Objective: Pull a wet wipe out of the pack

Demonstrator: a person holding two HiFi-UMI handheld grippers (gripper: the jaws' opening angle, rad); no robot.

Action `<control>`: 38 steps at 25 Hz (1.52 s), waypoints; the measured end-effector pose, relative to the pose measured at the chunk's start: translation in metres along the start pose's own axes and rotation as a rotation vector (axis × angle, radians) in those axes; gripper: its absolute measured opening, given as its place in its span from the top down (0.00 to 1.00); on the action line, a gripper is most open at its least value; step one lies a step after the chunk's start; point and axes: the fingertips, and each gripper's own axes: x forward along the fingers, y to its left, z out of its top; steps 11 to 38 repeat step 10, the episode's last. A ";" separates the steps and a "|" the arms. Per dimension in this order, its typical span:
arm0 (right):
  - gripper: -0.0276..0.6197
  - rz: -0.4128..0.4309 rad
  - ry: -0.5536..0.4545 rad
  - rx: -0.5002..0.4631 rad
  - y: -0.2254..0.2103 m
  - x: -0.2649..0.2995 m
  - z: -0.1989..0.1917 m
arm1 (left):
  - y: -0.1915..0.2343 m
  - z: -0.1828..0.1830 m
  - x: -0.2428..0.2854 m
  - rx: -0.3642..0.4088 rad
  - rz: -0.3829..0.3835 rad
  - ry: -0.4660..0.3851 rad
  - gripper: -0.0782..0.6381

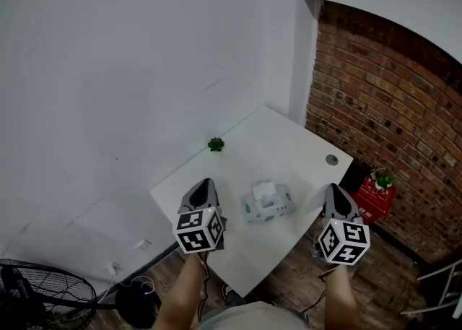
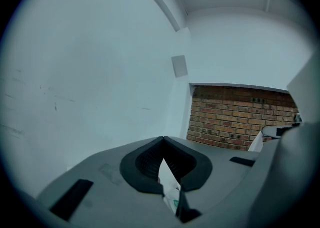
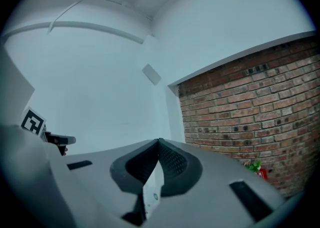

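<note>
I'm holding the left gripper (image 1: 206, 184) and right gripper (image 1: 333, 189) on either side of the pack (image 1: 268, 204), both apart from it. Both are sitting clenched, tips meeting on nothing. The pack is lying on the white table (image 1: 289, 148) towards its near edge, a wipe (image 1: 264, 190) sticking up from its top.

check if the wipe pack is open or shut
Likely open: a white piece stands up from the top of the wipe pack; lid or wipe, cannot tell.
</note>
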 end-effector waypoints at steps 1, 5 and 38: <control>0.96 0.001 -0.001 0.001 0.000 0.001 0.001 | 0.000 0.000 0.001 -0.001 0.000 0.001 0.89; 0.96 0.006 -0.006 0.004 -0.001 0.002 0.003 | 0.001 -0.002 0.003 -0.005 0.003 0.002 0.89; 0.96 0.012 -0.008 0.017 0.000 0.006 0.006 | 0.000 0.000 0.008 -0.022 -0.003 0.002 0.89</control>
